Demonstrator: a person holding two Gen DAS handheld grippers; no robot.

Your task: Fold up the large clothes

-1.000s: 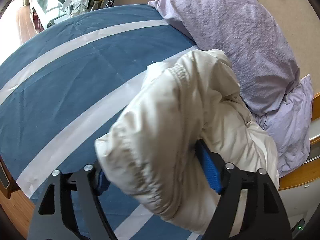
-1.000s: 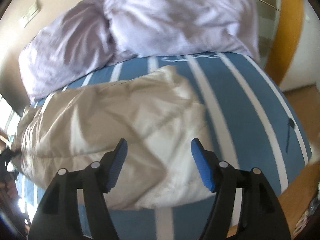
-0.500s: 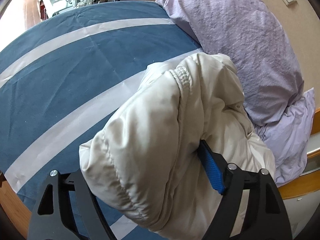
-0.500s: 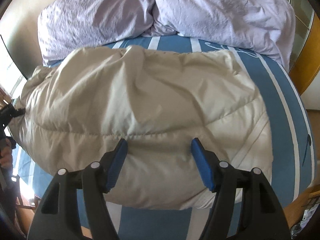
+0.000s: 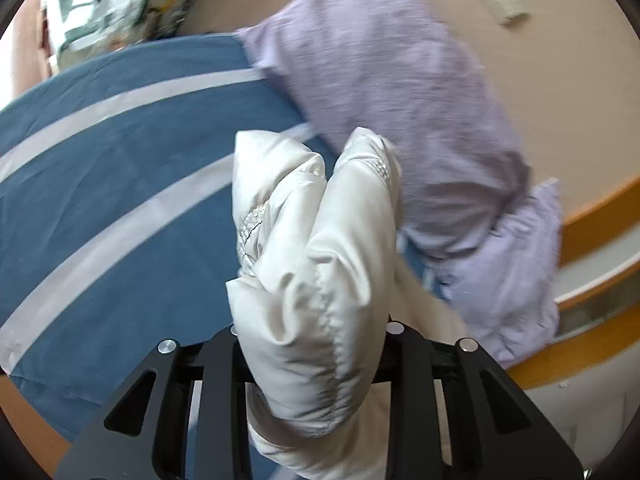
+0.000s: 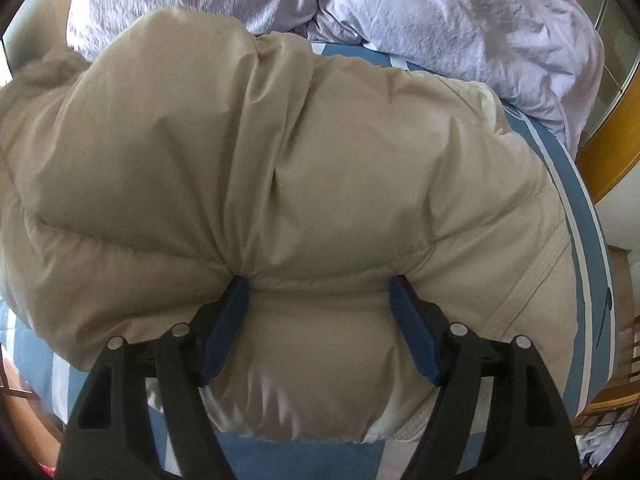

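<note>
I'm on the left wrist view; my left gripper (image 5: 312, 332) sits at the bottom centre of the frame and its jaws are closing, with a bunched fold of the cream-white quilted puffer jacket (image 5: 316, 248) squeezed between them; the blue pads are buried under the fabric, the bundle fills the gap from one black finger to the other, so I read that as a grip on the jacket; the gathered fabric stands up from the jaws toward mid-frame, stitching showing along its edges; this view is a little blurred.

Behind it the blue bedsheet with broad white stripes (image 5: 120, 168) fills the left half of the frame; a lilac crinkled pillow (image 5: 400, 92) leans at upper right against the beige wall, and a paler lilac pillow (image 5: 516, 272) lies at right beside the orange wooden bed frame (image 5: 592, 216).

Over to the right wrist view; the jacket (image 6: 300, 152) spreads wide across the bed and takes up most of the picture, looking more beige here; my right gripper (image 6: 320, 300) is at lower centre, jaws opening, a thick padded roll of the jacket's near edge bulging between the blue pads (image 6: 228, 320); both pads look to be touching the fabric, the left one dug into a crease, so I count it as held; striped sheet (image 6: 592, 264) shows along the right and bottom edges; both pillows (image 6: 460, 12) are bunched along the top.
</note>
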